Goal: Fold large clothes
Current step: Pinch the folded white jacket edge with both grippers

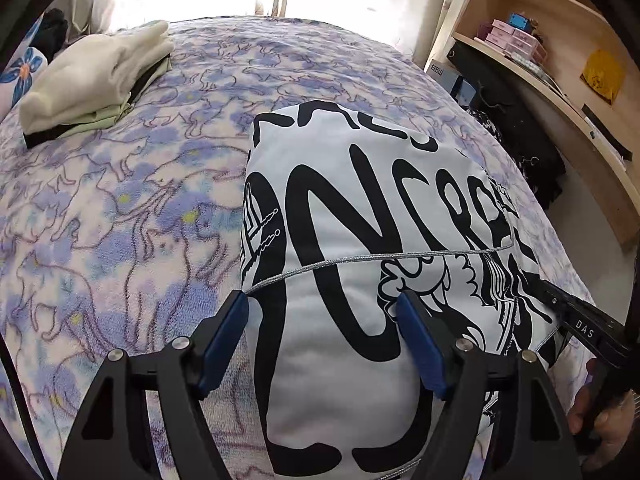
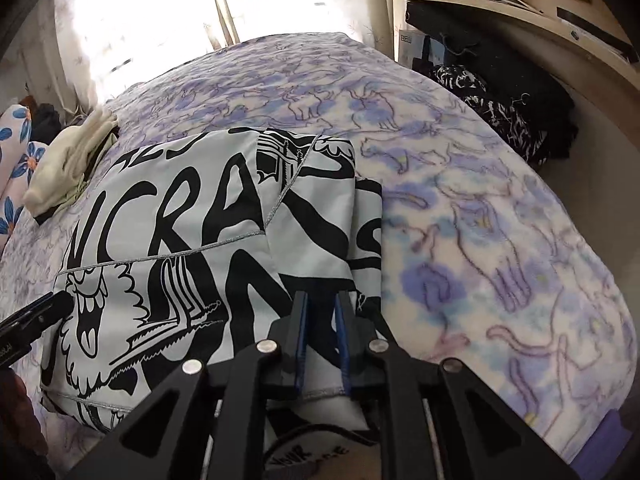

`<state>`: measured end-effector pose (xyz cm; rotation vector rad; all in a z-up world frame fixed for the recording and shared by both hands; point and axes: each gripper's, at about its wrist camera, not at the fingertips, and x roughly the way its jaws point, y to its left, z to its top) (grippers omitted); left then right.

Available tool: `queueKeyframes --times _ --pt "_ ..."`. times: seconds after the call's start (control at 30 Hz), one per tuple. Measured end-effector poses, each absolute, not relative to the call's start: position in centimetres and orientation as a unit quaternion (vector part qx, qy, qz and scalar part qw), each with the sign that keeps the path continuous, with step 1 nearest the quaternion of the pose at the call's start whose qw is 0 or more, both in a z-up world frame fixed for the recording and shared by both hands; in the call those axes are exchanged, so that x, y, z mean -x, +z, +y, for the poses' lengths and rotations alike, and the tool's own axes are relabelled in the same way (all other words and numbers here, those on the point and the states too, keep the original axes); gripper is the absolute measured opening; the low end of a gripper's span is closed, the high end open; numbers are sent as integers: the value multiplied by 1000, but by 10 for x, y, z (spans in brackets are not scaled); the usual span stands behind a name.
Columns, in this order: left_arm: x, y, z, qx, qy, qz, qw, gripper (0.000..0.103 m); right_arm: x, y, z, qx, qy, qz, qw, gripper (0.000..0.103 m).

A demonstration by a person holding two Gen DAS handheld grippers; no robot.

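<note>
A white garment with bold black lettering and cartoon print (image 1: 360,208) lies partly folded on the bed (image 1: 120,220), with a silver-stitched hem running across it. My left gripper (image 1: 320,308) hovers over its near part, blue pads (image 1: 224,340) set wide apart and open, touching no fold. In the right wrist view the same garment (image 2: 180,220) fills the left half. My right gripper (image 2: 321,304) is nearly closed on the garment's near right edge, and the hem passes between its pads. The right gripper's black finger (image 1: 580,328) shows at the garment's right side, with a hand (image 1: 600,420) behind it.
A stack of folded cream and green clothes (image 1: 92,80) sits at the far left of the bed, by a blue-flowered pillow (image 1: 20,72). A wooden shelf unit (image 1: 560,60) and a dark pile of clothes (image 2: 500,112) stand beyond the bed's right edge. Bright curtains hang behind.
</note>
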<state>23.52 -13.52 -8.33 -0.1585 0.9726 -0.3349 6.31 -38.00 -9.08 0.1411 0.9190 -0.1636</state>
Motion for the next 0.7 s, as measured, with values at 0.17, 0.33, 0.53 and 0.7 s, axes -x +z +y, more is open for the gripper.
queueKeyframes --times 0.17,0.33,0.53,0.7 --pt "-235 -83 -134 82 -161 471 864 76 -64 -92 -379 -96 -82 445 886 20" --pt "-235 -81 -132 89 -159 480 858 76 -66 -94 -374 -93 -82 443 888 31" --pt "-230 -74 -129 97 -159 488 853 75 -69 -90 -364 -81 -78 460 881 44" --pt "-223 -62 -127 95 -165 483 855 76 -68 -78 -365 -94 -63 473 874 50"
